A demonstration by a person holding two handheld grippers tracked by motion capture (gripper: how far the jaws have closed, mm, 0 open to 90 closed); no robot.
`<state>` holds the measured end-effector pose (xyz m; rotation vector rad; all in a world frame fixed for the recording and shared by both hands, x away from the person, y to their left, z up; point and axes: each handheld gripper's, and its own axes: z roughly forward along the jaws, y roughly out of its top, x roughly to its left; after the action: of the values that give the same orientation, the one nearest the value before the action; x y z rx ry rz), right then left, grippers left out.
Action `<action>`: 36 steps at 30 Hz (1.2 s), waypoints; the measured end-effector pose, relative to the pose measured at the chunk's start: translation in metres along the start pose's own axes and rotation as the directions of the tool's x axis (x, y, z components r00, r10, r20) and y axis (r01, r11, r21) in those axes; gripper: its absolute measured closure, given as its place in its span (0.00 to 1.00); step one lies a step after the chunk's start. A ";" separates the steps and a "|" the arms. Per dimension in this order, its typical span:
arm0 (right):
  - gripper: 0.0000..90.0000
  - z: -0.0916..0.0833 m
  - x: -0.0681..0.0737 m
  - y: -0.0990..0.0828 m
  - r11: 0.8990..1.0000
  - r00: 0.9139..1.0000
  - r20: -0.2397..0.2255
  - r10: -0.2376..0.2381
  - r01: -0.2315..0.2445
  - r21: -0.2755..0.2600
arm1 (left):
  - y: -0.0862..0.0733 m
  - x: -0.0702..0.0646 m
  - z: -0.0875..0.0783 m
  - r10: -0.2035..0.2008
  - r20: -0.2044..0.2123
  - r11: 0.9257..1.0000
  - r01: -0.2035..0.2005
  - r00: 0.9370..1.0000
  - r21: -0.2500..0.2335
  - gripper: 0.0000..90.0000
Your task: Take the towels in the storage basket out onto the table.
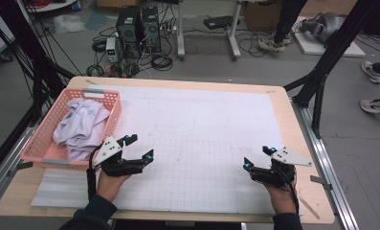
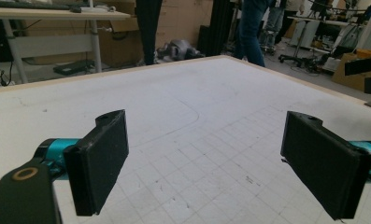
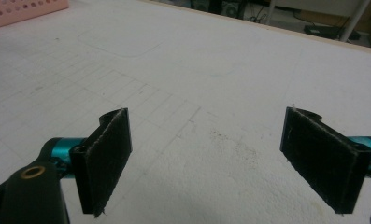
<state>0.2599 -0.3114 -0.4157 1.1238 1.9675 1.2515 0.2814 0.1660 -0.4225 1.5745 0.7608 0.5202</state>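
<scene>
I can read no text, label, brand or number anywhere in these views. The white mat (image 1: 202, 124) across the middle of the frame carries only a printed grid and faint curved outlines, with no lettering I can make out. The computer towers (image 1: 139, 26) on the floor at the upper middle show no legible markings; any badges there are too small and blurred.
</scene>
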 end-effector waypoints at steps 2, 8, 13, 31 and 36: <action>0.17 0.000 0.000 0.000 1.000 1.000 0.000 0.001 -0.001 -0.001 | 0.000 0.000 0.000 -0.003 0.003 1.000 0.003 1.000 0.001 0.17; 0.17 -0.001 -0.002 -0.001 1.000 1.000 0.001 0.003 -0.003 0.000 | 0.000 -0.001 0.002 -0.007 0.003 1.000 0.007 1.000 0.006 0.17; 0.17 0.000 -0.005 -0.002 1.000 1.000 -0.009 0.013 -0.013 0.000 | -0.001 -0.002 0.005 -0.014 0.017 1.000 0.014 1.000 0.013 0.18; 0.17 -0.003 -0.004 -0.003 1.000 1.000 -0.006 0.017 -0.017 -0.001 | 0.012 0.002 -0.005 -0.050 0.006 0.999 0.050 0.999 -0.018 0.21; 0.17 -0.003 -0.005 -0.003 1.000 1.000 -0.004 0.013 -0.013 -0.001 | 0.023 0.003 -0.011 -0.045 0.018 0.998 0.046 0.999 -0.031 0.20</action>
<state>0.2585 -0.3175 -0.4171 1.1360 1.9652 1.2628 0.2798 0.1746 -0.3989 1.5272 0.7705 0.4826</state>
